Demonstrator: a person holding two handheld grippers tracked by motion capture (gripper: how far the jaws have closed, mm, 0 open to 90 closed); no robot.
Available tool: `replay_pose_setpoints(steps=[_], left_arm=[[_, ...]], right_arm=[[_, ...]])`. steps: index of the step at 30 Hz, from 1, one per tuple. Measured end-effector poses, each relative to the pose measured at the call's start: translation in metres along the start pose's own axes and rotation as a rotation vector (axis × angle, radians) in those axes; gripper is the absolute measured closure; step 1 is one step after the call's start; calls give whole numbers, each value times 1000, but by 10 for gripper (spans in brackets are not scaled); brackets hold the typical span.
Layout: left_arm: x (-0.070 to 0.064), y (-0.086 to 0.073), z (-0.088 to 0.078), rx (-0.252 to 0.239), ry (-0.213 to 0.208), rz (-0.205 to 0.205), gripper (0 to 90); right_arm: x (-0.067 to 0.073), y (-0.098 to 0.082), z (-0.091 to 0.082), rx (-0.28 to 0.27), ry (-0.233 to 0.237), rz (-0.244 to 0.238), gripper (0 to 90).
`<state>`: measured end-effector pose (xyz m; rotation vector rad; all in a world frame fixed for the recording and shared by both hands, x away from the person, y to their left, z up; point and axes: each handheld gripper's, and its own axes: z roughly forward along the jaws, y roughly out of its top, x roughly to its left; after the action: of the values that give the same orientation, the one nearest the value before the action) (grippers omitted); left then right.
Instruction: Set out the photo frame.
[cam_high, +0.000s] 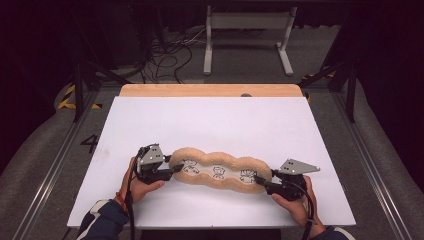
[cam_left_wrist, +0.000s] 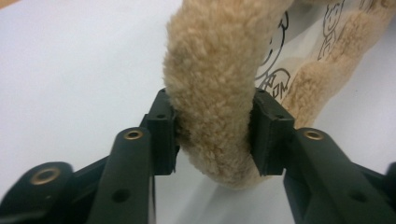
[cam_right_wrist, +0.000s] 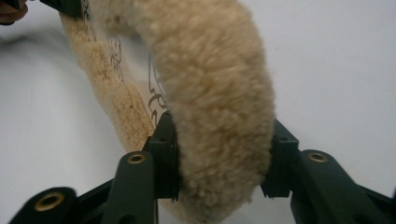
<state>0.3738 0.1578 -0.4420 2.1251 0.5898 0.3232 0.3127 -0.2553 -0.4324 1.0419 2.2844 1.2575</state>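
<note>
The white tabletop (cam_high: 210, 125) carried one thing, a long fleece-rimmed pad (cam_high: 219, 172) with cartoon figures printed on its pale middle. It lay near the person's edge, its long axis running across the table from left to right, dipping slightly toward the right end. Each end met one hand: the left hand-held gripper (cam_high: 176, 169) was clamped on the left end of the plush rim, and the right hand-held gripper (cam_high: 261, 181) was clamped on the right end, so neither arm was nearer than the other. In the left gripper view, the fingers (cam_left_wrist: 163, 135) pressed into the fleece from both sides; the right gripper view showed the same bite, the pile bulging between the fingers (cam_right_wrist: 168, 158). The pad stretched straight between the two grips. Nothing else lay on the tabletop, so any lift or fold looked unobstructed. Beyond the far edge stood a white frame (cam_high: 247, 37) and loose cables (cam_high: 170, 55) on the floor, well apart.
</note>
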Motion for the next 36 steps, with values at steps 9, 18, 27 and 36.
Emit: replay_pose_setpoints(steps=[9, 18, 27, 36], left_arm=[[-1, -1, 1, -1, -18, -15, 569], [-8, -2, -3, 12, 16, -8, 598], [-9, -6, -11, 22, 26, -17, 607], [-6, -11, -18, 22, 42, -21, 603]], right_arm=[[0, 0, 3, 5, -9, -9, 574], [-9, 8, 13, 15, -21, -11, 513], [-7, 13, 22, 15, -19, -8, 478], [-2, 18, 29, 18, -16, -26, 464]])
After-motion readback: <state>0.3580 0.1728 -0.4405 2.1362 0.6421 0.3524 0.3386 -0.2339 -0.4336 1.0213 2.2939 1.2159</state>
